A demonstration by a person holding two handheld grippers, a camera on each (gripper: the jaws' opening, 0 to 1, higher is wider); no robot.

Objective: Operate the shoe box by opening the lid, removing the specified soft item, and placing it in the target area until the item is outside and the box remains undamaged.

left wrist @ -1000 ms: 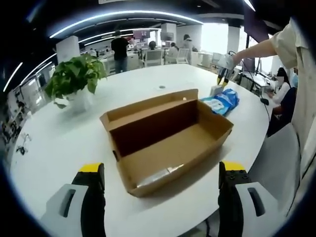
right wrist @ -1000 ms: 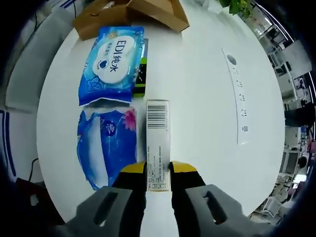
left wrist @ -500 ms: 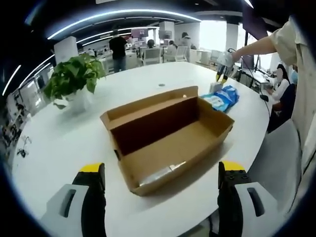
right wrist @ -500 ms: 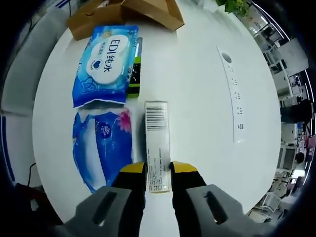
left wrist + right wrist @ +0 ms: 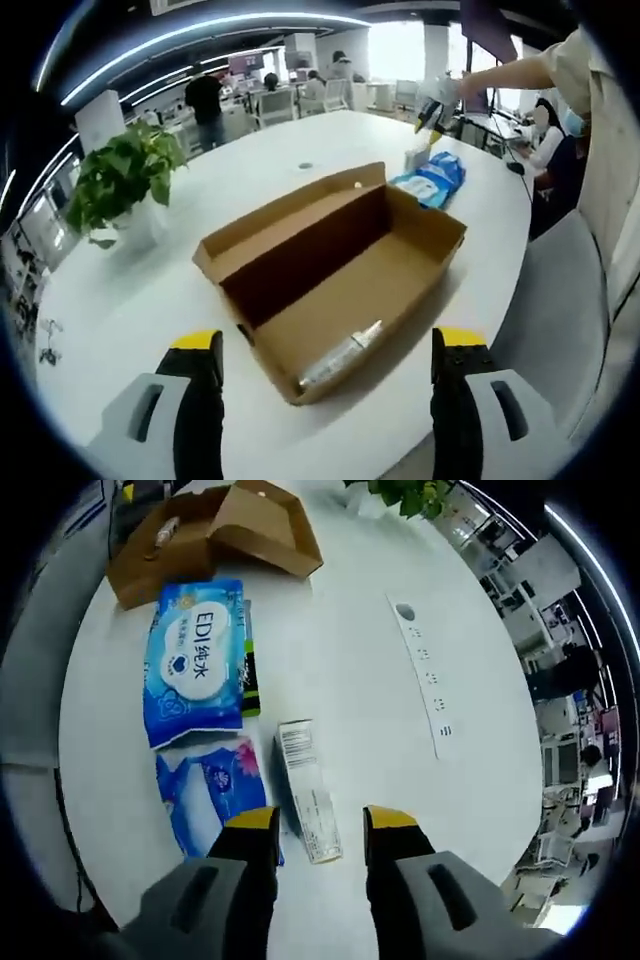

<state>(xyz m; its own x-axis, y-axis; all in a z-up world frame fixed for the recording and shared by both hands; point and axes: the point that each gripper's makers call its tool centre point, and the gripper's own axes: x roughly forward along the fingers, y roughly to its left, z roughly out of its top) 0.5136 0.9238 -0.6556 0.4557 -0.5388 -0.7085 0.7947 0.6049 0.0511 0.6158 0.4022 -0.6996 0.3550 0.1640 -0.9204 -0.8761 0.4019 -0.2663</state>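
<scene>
1. Yellow-tipped jaws of the right gripper (image 5: 318, 822) stand parted above the white table (image 5: 350, 680), grasping nothing. A slim white carton (image 5: 307, 791) with a barcode lies flat between and just ahead of them, apart from both tips.

2. Just beside the carton, on its box-ward side, lie two blue soft packs: a flowered pack (image 5: 213, 790) near the jaws and a wipes pack (image 5: 196, 659) with white lettering beyond it. A thin dark item (image 5: 250, 660) shows along the wipes pack's edge. All are outside the box.

3. The cardboard shoe box (image 5: 190, 535) sits further on, lid folded open. In the left gripper view the box (image 5: 335, 272) lies open toward the camera, with a slender tube-like thing (image 5: 342, 353) on its floor near the front wall; what it is cannot be told.

4. The left gripper (image 5: 322, 352) hovers with jaws wide, released, low over the table edge short of the box. The right gripper (image 5: 428, 112) and a sleeve appear far off above the packs.

5. Risks, as a judgement:
- A careless drop of the right jaws could knock the carton against the packs and scatter the placed items.
- If the left gripper pushes in low, a jaw could catch the box's front wall and crease or drag it.
- The tube lies close to the wall; a pinch there might nip cardboard as well.
- The box sits near the table's edge, so a shove could slide it off.
</scene>
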